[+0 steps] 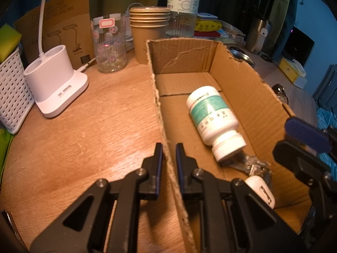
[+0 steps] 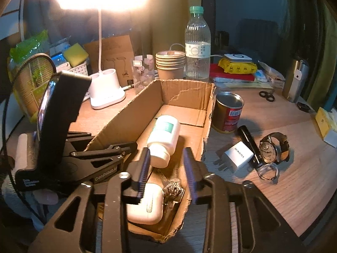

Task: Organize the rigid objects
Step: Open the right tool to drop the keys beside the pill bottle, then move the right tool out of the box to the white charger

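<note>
An open cardboard box [image 1: 248, 88] [image 2: 118, 118] lies on the wooden table. Inside lie a white pill bottle with a green label [image 1: 212, 116] [image 2: 164, 135], a crumpled silver object [image 1: 254, 166] [image 2: 173, 189] and a white earbud case [image 1: 261, 189] [image 2: 147, 204]. My left gripper [image 1: 169, 147] is shut on the box's left wall. My right gripper [image 2: 167, 158] is open and empty above the near end of the box. It also shows in the left wrist view [image 1: 303, 145]. A white charger [image 2: 238, 156], a black cylinder [image 2: 249, 143] and a wristwatch [image 2: 271, 149] lie right of the box.
A white lamp base [image 1: 56, 80] [image 2: 107, 92], a glass [image 1: 109, 44], stacked paper cups [image 1: 149, 31] [image 2: 170, 65] and a water bottle [image 1: 183, 6] [image 2: 198, 46] stand behind the box. A red can [image 2: 228, 111] stands against its right side. A white basket [image 1: 12, 97] is at the left; scissors [image 2: 267, 96] and a steel tumbler [image 2: 294, 82] at the far right.
</note>
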